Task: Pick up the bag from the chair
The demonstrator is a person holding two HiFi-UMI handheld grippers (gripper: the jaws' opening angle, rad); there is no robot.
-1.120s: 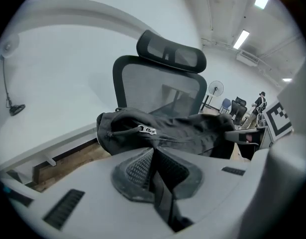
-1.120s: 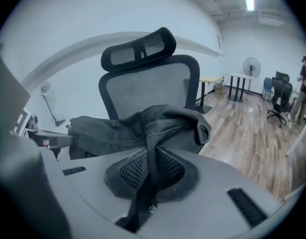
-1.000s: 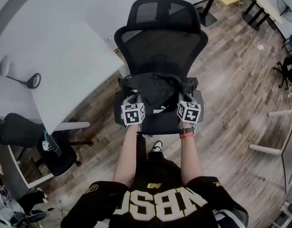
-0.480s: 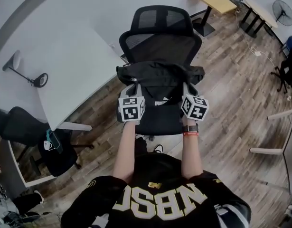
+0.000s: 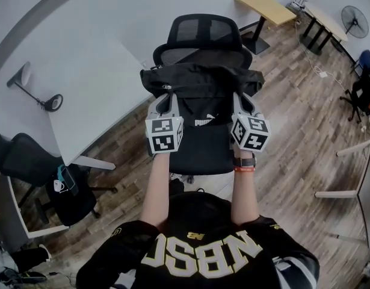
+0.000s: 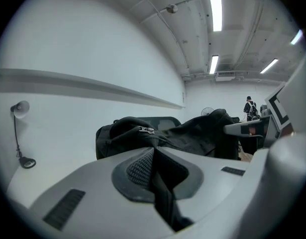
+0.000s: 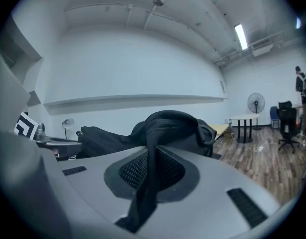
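A black bag point(image 5: 200, 89) hangs in the air in front of the black mesh office chair point(image 5: 203, 38), above its seat point(image 5: 200, 152). My left gripper point(image 5: 168, 103) is shut on a strap at the bag's left side, and black fabric point(image 6: 160, 183) runs between its jaws. My right gripper point(image 5: 240, 102) is shut on a strap at the bag's right side; the strap point(image 7: 150, 168) is pinched between its pads. In the left gripper view the bag point(image 6: 167, 133) shows a zipper pull on top. The bag point(image 7: 172, 126) bulges beyond the jaws in the right gripper view.
A white table point(image 5: 70, 83) stands left of the chair with a desk lamp point(image 5: 46, 98) on it. Another dark chair point(image 5: 28, 161) sits at the lower left. A wooden desk point(image 5: 266, 5) and a fan point(image 5: 352, 14) stand far right on the wood floor.
Both grippers have risen and moved forward with the bag, which has lifted off the chair's seat and now hangs higher, level with the backrest.
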